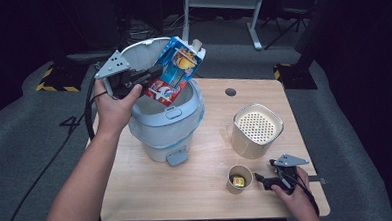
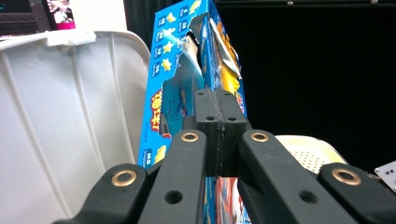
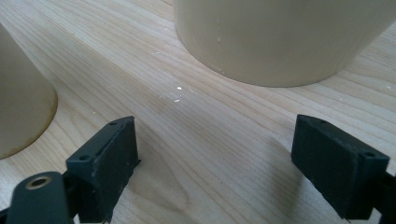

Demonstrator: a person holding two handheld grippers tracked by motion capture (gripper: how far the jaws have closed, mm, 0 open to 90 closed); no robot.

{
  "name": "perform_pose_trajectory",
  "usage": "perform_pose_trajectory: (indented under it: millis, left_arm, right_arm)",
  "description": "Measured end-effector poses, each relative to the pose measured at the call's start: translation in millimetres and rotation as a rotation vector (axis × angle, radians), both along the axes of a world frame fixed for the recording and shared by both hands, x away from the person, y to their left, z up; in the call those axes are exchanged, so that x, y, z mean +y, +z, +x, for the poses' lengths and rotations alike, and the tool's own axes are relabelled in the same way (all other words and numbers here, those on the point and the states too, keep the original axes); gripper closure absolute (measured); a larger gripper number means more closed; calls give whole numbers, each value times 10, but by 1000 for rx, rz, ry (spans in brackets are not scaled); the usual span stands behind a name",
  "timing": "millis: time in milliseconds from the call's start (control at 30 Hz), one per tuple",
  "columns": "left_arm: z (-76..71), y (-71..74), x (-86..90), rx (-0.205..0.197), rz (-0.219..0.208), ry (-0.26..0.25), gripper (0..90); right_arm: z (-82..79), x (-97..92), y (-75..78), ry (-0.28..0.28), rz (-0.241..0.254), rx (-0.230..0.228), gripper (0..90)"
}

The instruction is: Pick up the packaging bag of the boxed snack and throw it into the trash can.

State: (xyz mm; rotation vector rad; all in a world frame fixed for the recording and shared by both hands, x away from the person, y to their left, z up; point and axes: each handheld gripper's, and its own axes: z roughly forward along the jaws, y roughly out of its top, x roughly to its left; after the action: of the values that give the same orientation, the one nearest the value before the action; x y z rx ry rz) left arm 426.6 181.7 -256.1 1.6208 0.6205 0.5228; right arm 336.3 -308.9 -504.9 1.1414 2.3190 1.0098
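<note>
Torn blue printed cardboard carton [image 1: 175,74], red at its lower end, top ripped open; pinched by the closed left gripper [image 1: 155,72], tilted above the open grey lidded bin [image 1: 172,122]. Right gripper [image 3: 215,163] is held wide apart, empty, on the table.

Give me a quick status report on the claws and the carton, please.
Left claw shut on blue carton, over open bin. Right claw open, resting on table beside paper cup. Nothing blocking.

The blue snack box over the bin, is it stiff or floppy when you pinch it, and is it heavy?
Likely light: the left hand-held gripper holds the blue snack box tilted above the bin by one pinched edge. Probably crushable: it is thin card, its top torn open in the left gripper view. It seems to keep its shape, so not floppy.
</note>
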Motion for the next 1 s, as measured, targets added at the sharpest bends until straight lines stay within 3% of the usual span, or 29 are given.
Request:
perform_pose_trajectory:
  millis: [167,400,433,467,500,533,767,1000]
  left_arm:
    - [21,-18,-1,9,10,-6,896]
    - [39,-56,-34,56,44,-14,887]
    - [44,-62,-37,66,40,-16,859]
    - [51,-69,-44,80,24,-18,692]
    - [54,-73,-49,83,15,-10,692]
    - [49,-70,-46,89,6,1,559]
    - [-37,-13,18,71,-6,-8,518]
    - [-248,17,76,59,6,-105,506]
  right_arm:
    - [0,0,0,0,0,0,146]
    - [0,0,0,0,0,0,146]
    - [0,0,0,0,0,0,146]
    - [0,0,0,0,0,0,146]
    - [0,0,0,0,0,0,146]
    - [0,0,0,0,0,0,146]
    - [0,0,0,0,0,0,146]
    - [0,0,0,0,0,0,147]
